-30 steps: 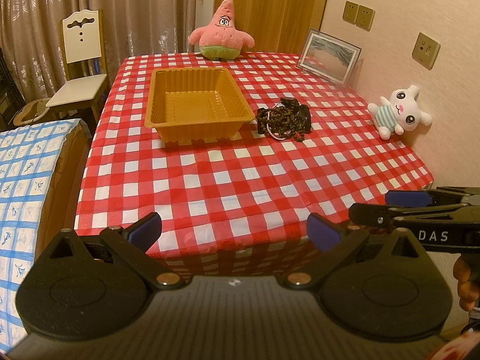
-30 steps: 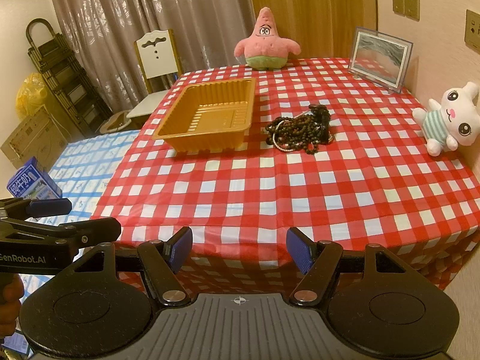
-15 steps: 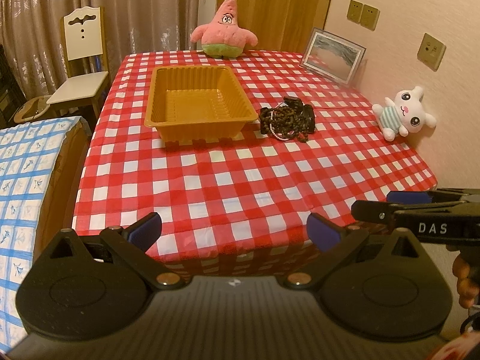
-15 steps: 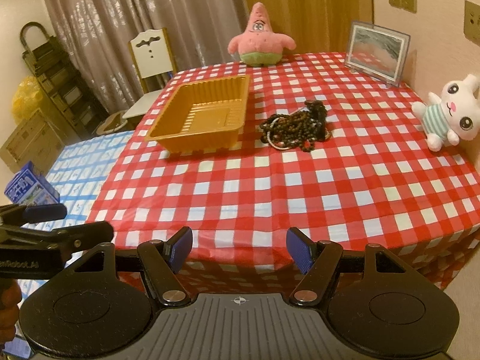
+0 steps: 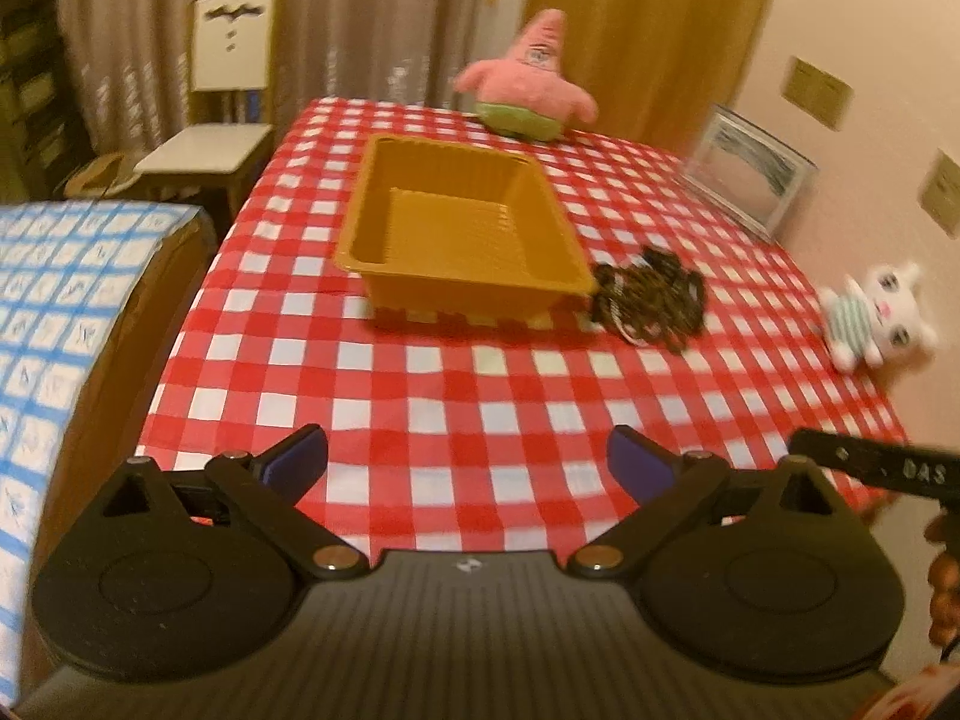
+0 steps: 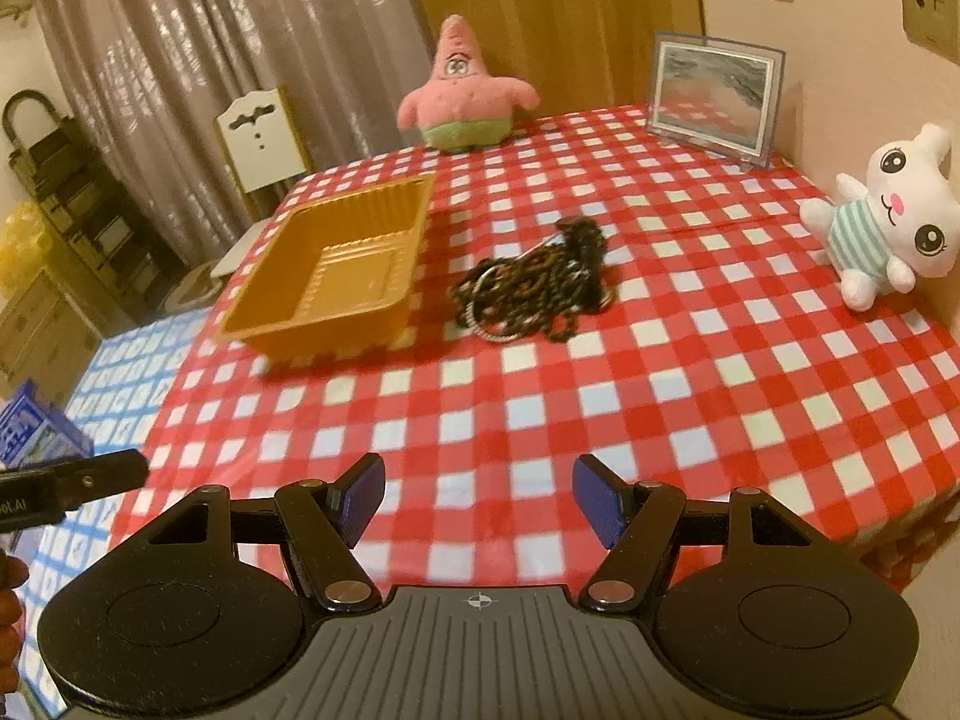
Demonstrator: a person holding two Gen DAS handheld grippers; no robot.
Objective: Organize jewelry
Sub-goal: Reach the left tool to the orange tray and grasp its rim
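— While both my tongs hang over the near edge of the counter (image 6: 750,372), where does the jewelry sit?

— It lies ahead of me, well apart from both pairs: a dark tangle of beaded strands, the jewelry pile (image 6: 537,285), on the checked cloth just beside the right-hand wall of the orange tray (image 6: 336,267). In the left view the jewelry pile (image 5: 651,300) nearly touches the tray's (image 5: 462,276) near right corner; whether it actually touches I cannot tell through the blur.

— Which pair is better placed?

— I judge the right tongs (image 6: 478,498). From them the pile is almost straight ahead, a touch to the right. From the left tongs (image 5: 468,462) it lies forward and off to the right, while the tray is straight in front.

— How do the tongs stand?

— The right tongs are spread with nothing between the blue pads. The left tongs are wide too, their jaws closing a little, and only bare cloth shows between them.

— And the pile's lie?

— In the right view it runs loosely from near left to far right, with a pale ring at the near left end. I would guess a grasp across that line, not along it, gathers more strands. The tray is empty, so nothing is sorted yet.
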